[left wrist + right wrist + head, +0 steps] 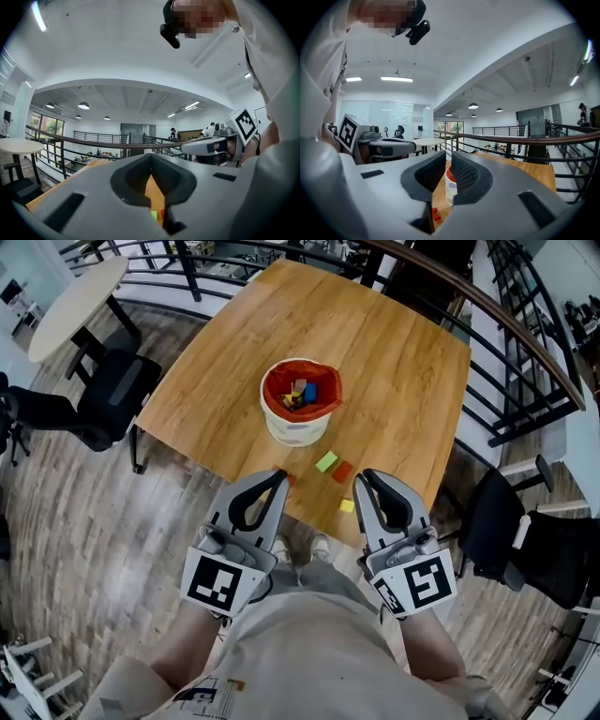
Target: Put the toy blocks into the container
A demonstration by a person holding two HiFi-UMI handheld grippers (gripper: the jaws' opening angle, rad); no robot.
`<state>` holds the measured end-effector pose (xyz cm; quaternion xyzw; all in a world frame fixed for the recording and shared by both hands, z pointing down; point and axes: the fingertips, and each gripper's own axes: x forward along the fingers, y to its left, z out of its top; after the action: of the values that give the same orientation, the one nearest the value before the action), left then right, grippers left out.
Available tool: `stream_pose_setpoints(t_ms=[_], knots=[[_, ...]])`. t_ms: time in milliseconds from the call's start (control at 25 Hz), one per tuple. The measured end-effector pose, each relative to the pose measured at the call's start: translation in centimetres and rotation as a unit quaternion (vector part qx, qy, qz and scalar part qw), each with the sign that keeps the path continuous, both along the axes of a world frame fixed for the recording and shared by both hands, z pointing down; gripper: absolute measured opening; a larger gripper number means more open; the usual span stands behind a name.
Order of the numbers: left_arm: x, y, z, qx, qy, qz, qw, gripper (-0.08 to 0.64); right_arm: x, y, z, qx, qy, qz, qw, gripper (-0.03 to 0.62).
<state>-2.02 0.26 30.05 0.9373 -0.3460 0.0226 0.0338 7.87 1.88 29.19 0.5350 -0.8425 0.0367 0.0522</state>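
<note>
A white container with a red liner (298,428) stands mid-table and holds several coloured blocks (302,393). Loose on the wooden table (394,362) near its front edge lie a green block (326,461), an orange-red block (343,472), a yellow block (347,505) and a small red block (292,481). My left gripper (279,474) is shut and empty, its tip beside the small red block. My right gripper (362,480) is shut and empty, just right of the orange-red and yellow blocks. Past the shut left gripper (151,157) the green block (153,215) shows. Past the shut right gripper (448,154) the container (450,185) and a red block (436,215) show.
A black chair (112,390) stands left of the table and another (506,521) at the right. A round white table (75,301) is at the far left. A dark railing (525,343) runs behind and right. The person's shoes (300,547) are by the table's front corner.
</note>
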Motion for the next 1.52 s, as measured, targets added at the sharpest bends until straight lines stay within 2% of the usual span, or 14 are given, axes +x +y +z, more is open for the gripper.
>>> stream_pose_setpoints(t_ms=[200, 280, 760, 840, 1000, 1200, 1520], knots=[[1.0, -2.1, 1.7, -0.01, -0.013, -0.009, 0.9998, 0.012, 0.8, -2.8, 2.3, -0.022, 0.013, -0.012, 1.0, 0.039], [1.4, -2.9, 2.5, -0.014, -0.018, -0.011, 0.9997, 0.012, 1.2, -3.9, 3.6, -0.037, 0.02, -0.013, 0.999, 0.137], [3.2, -6.9, 9.0, -0.058, -0.043, -0.002, 0.9974, 0.012, 2.5, -8.6, 14.2, -0.123, 0.084, -0.022, 0.989, 0.23], [3.6, -7.4, 10.3, -0.06, -0.05, 0.001, 0.9969, 0.012, 2.6, -9.0, 16.3, -0.142, 0.091, -0.029, 0.985, 0.236], [4.5, -8.0, 13.1, -0.038, -0.081, 0.016, 0.9959, 0.012, 2.6, -9.7, 20.6, -0.184, 0.101, -0.045, 0.977, 0.241], [5.2, -8.2, 16.7, -0.073, -0.091, 0.027, 0.9928, 0.012, 2.8, -10.7, 25.4, -0.239, 0.088, -0.054, 0.966, 0.249], [6.1, -8.9, 22.2, -0.131, -0.096, 0.027, 0.9864, 0.012, 2.5, -10.9, 31.8, -0.293, 0.137, -0.085, 0.942, 0.256]])
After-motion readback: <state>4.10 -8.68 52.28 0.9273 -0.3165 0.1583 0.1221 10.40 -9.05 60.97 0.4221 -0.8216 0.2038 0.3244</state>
